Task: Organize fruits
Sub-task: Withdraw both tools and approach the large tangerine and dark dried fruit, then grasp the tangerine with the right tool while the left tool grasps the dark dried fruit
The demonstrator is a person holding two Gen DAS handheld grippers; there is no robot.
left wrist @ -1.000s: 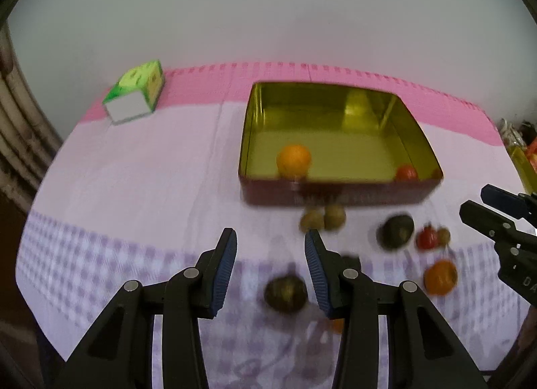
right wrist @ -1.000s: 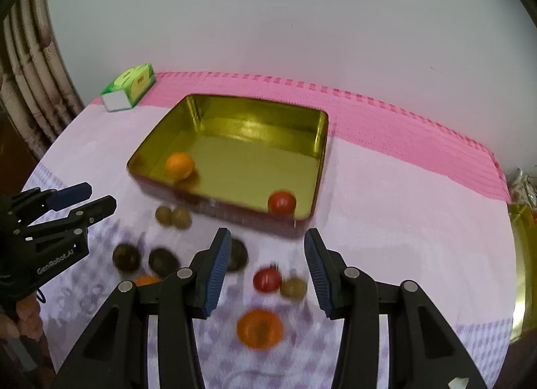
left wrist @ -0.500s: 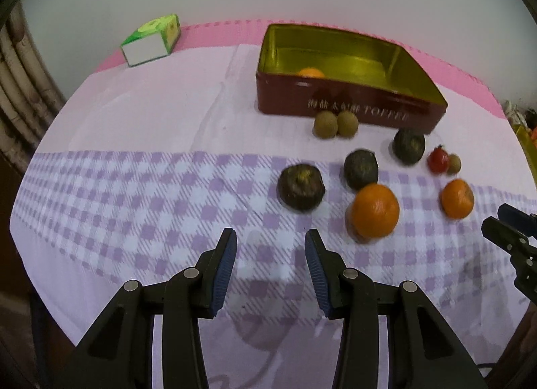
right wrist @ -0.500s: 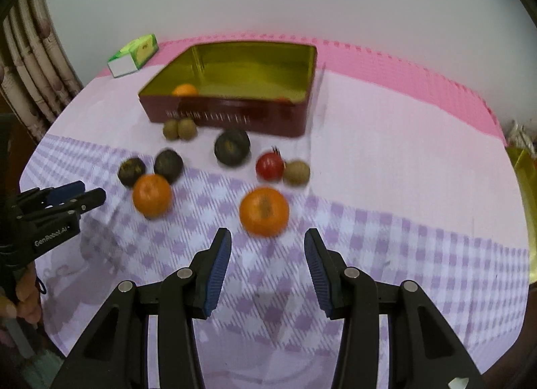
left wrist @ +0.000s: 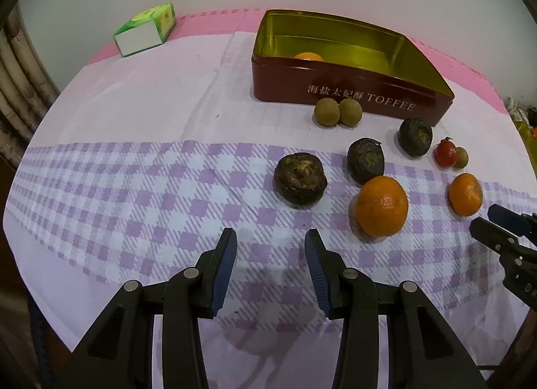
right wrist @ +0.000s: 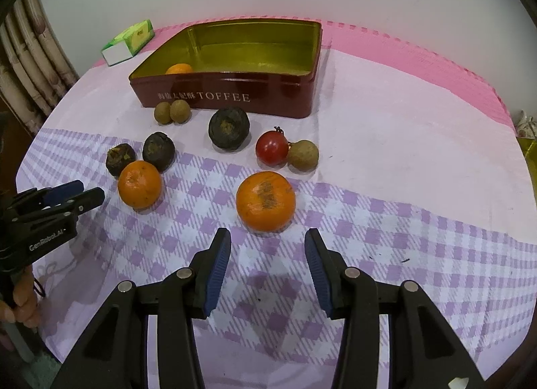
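1. Nearest the person, both tools hang over the checked cloth (right wrist: 386, 238) with nothing in them; the right gripper (right wrist: 267, 268) has its jaws apart and empty, just short of a big orange (right wrist: 265, 201); the left gripper (left wrist: 270, 268) is likewise parted and empty, with a dark round fruit (left wrist: 299, 176) and a second orange (left wrist: 381, 206) just ahead of it, the orange off to its right.
2. Further out lie the rest of the loose fruit; two more dark fruits (right wrist: 158, 151), a red tomato (right wrist: 272, 147) touching a small brown fruit (right wrist: 303, 154), and a pair of small brown fruits (right wrist: 172, 111) right against the tin's front wall.
3. Beyond those stands the red toffee tin (right wrist: 235, 97), lid off; one orange (right wrist: 179, 69) shows over its rim at the left end; whatever else is inside is hidden by the near wall.
4. Judging by that, the sorting has barely begun; at least one fruit is boxed and ten or so are left on the cloth; the big orange looks the likely next pick for the right side.
5. Past the tin sits a green and white carton (right wrist: 129, 41) on a pink mat (right wrist: 402, 57); behind is a plain pale wall, with curtain folds (right wrist: 30, 70) at the left.
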